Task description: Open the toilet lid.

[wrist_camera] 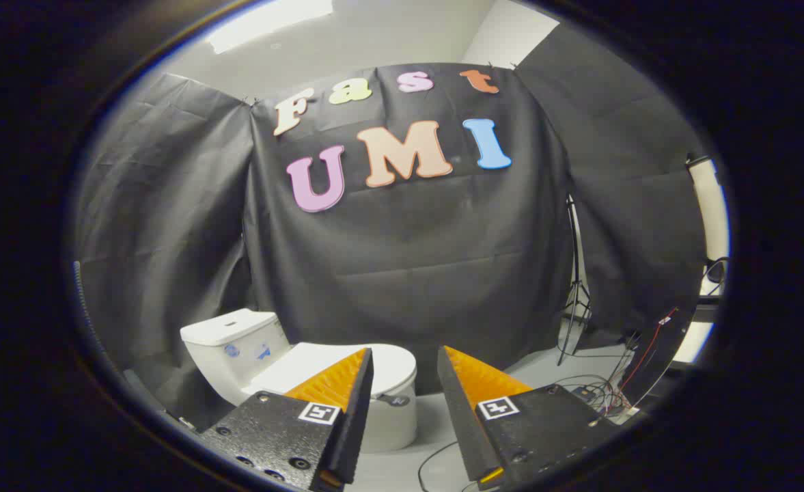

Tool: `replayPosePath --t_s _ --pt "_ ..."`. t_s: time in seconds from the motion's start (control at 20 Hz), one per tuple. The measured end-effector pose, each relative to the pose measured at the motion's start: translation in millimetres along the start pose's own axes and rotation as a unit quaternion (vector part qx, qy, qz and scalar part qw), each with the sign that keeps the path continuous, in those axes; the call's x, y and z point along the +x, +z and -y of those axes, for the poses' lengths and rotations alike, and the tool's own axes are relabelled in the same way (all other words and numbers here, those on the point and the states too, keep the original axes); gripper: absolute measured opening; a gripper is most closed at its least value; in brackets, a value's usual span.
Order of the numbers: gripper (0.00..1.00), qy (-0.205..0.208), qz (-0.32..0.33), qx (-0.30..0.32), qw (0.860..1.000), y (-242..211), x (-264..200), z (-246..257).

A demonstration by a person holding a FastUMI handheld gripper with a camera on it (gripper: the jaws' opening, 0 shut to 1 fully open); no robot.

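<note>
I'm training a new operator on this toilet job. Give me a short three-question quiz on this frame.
1. True or false: the toilet lid is already raised.
2. The gripper fingers are: A) open, holding nothing; B) shut on the lid; C) shut on a cable.
3. Fill in: the tank stands against the black ____.

Key: 1 false, the lid lies flat on the bowl. 2 A, the fingers stand apart, short of the toilet. 3 cloth.
</note>
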State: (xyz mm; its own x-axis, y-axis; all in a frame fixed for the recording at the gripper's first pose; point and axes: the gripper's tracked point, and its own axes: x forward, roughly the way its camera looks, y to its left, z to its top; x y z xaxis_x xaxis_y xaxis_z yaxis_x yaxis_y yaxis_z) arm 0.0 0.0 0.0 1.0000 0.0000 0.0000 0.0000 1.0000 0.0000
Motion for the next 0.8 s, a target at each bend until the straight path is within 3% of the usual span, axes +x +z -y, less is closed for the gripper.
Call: replayPosePath --t_s 0.35,0.8 --pt "0.59 -0.013 -0.007 0.012 1.000 -14 -10 9" --pt "0.59 0.015 0.040 0.039 0.998 2 5 0"
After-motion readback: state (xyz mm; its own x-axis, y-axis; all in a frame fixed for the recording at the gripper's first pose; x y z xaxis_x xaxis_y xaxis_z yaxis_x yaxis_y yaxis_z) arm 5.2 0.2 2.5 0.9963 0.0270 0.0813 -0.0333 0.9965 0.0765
